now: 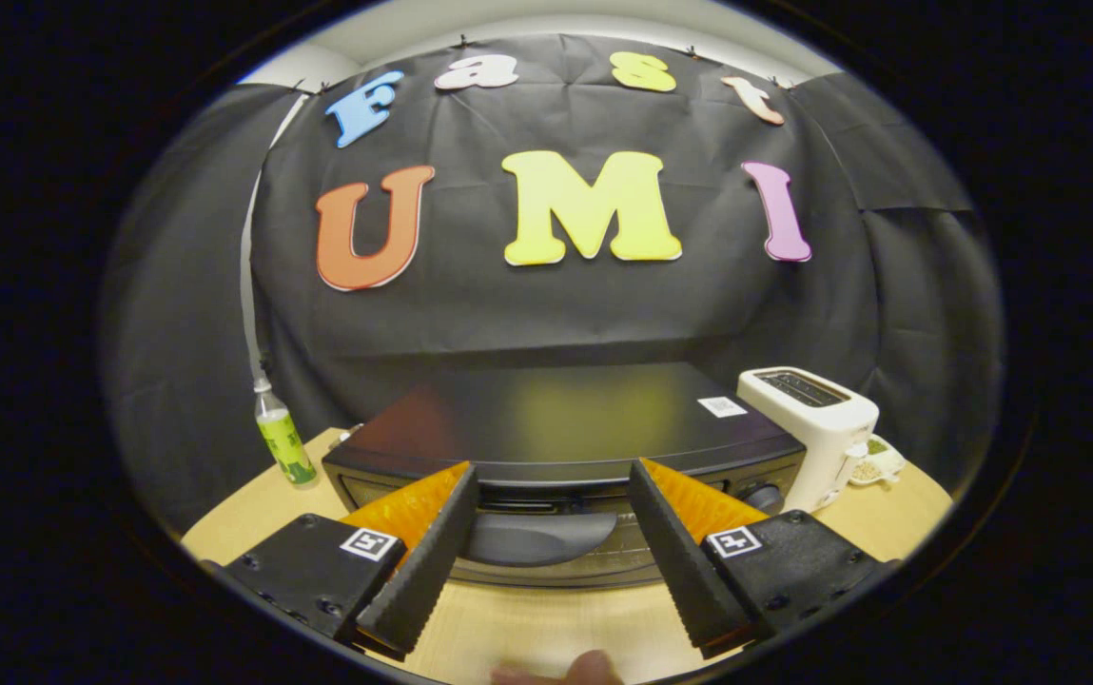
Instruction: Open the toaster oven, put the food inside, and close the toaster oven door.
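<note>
Spreading my gripper (554, 495) wide, grasping nothing — the toaster oven (565, 447) sits just ahead, door handle (536, 538) between my fingers.

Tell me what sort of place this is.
Probably a staged kitchen-counter booth: a black toaster oven and a white pop-up toaster sit on a wooden table before a black cloth wall. The gripper hovers with fingers open around the oven's handle.

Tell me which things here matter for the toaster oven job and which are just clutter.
For the job:
toaster oven, door shut
its door handle, between the fingers
gripper, open

Lying about:
white pop-up toaster
green bottle
small dish behind the toaster
</note>
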{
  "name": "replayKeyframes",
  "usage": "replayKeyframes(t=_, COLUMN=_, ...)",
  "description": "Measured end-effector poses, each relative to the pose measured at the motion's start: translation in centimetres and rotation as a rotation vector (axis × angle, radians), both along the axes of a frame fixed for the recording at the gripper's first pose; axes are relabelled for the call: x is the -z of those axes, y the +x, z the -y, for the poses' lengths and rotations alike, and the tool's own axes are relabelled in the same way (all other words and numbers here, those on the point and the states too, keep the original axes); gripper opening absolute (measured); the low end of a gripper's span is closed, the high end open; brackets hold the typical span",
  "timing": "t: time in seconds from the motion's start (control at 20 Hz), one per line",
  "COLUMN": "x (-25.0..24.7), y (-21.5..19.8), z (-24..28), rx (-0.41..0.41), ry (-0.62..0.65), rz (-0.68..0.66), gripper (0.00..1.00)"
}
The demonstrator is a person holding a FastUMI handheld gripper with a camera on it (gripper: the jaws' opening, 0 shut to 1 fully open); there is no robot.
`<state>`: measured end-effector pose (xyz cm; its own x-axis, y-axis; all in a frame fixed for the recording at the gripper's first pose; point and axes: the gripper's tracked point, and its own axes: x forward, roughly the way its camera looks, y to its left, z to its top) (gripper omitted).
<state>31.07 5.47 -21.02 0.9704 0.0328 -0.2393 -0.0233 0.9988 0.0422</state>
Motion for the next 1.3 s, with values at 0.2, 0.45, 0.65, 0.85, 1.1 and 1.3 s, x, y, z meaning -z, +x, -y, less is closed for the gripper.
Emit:
replayKeyframes(t=0.2, x=0.7, y=-0.5, z=0.3, rx=0.040, ry=-0.028, rz=0.000, gripper=1.00)
replayKeyframes(t=0.45, x=1.4, y=-1.6, z=-0.1, rx=0.009, ry=0.085, rz=-0.043, gripper=0.97)
replayKeyframes(t=0.65, x=1.9, y=-3.9, z=0.0, rx=0.006, ry=0.024, rz=-0.103, gripper=0.97)
replayKeyframes(t=0.85, x=3.2, y=-7.0, z=0.1, rx=0.012, ry=-0.031, rz=-0.122, gripper=0.97)
replayKeyframes(t=1.1, x=6.6, y=-11.2, z=0.1, rx=-0.011, ry=-0.071, rz=-0.260, gripper=0.97)
replayKeyframes(t=1.3, x=8.6, y=-12.7, z=0.3, rx=-0.065, ry=-0.132, rz=-0.316, gripper=0.97)
